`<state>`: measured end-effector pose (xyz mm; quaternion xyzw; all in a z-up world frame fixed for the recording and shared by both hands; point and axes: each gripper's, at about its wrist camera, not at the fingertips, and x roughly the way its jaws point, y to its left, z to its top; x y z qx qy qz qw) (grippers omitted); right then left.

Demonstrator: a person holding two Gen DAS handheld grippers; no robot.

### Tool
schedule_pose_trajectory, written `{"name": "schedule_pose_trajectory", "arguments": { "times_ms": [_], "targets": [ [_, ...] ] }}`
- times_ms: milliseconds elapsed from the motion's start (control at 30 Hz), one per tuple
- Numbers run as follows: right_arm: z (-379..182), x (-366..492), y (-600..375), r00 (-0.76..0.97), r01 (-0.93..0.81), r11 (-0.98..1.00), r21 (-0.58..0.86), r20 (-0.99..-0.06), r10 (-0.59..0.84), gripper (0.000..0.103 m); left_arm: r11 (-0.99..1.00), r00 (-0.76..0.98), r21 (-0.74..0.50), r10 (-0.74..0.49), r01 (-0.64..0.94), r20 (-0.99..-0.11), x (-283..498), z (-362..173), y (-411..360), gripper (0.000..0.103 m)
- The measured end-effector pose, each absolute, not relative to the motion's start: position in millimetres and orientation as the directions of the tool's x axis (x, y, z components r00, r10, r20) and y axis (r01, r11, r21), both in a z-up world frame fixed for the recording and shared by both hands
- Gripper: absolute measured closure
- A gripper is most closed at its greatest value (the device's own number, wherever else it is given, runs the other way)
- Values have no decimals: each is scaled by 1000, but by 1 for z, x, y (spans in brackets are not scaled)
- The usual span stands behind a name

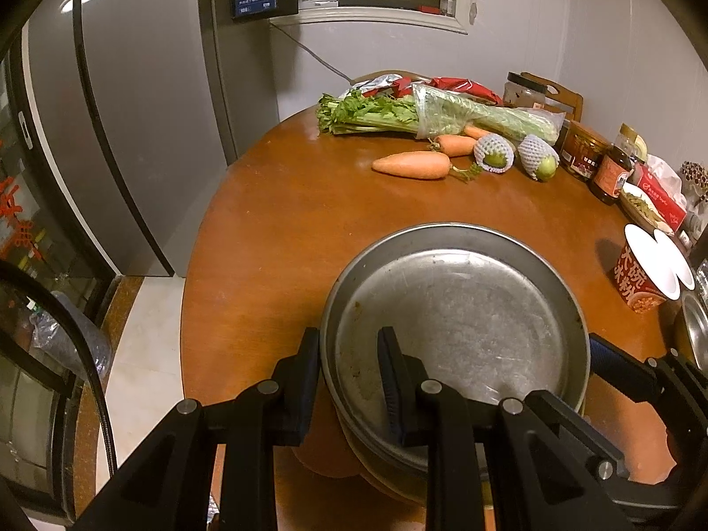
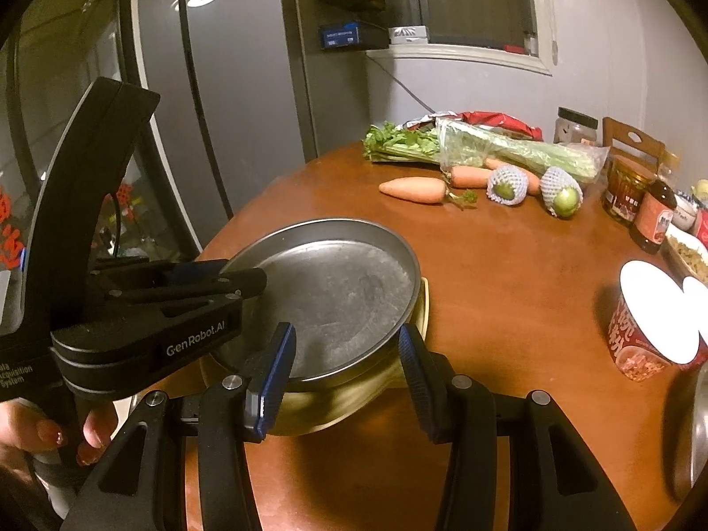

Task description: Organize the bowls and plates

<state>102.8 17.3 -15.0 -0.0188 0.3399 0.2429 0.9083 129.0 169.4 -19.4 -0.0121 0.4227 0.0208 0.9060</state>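
From the left wrist, the left gripper (image 1: pixel 349 380) straddles the near rim of the metal plate (image 1: pixel 460 323), one finger outside and one inside, clamping it above the wooden table (image 1: pixel 274 230). From the right wrist, the right gripper (image 2: pixel 345 380) stands parted around the plate's near edge, stacked over a yellowish bowl (image 2: pixel 354 398).

My left wrist camera looks along its fingers from the near edge of the table (image 1: pixel 274 203), close over the metal plate (image 1: pixel 460 323), facing the far wall. My right wrist camera sits lower and further right, facing the same way. Both share the plate (image 2: pixel 336 292), the carrots (image 1: pixel 411 164) and the fridge (image 2: pixel 212 101).
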Motion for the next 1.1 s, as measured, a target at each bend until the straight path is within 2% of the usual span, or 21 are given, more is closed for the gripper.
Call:
{"name": "schedule_pose_trajectory", "arguments": {
  "times_ms": [500,700,900,1033,1100],
  "targets": [
    [-15,106,20,640,-472,873,124,-632,437,51,998,628,-26,18,-61,-778,127,-22,178,75],
    [-13,106,17,654,-455,882,121,-627,423,51,997,626,-30,19,-68,-780,124,-23,182,69],
    [-8,104,3,657,-429,889,157,-621,427,44,995,624,-66,-4,-76,-782,120,-25,191,63],
    [-9,99,-5,661,-406,901,154,-631,406,42,991,626,-96,-17,-92,-780,117,-24,198,53],
    [-12,97,-11,660,-388,907,164,-637,398,42,987,629,-129,-40,-96,-777,116,-24,202,51]
  ]
}}
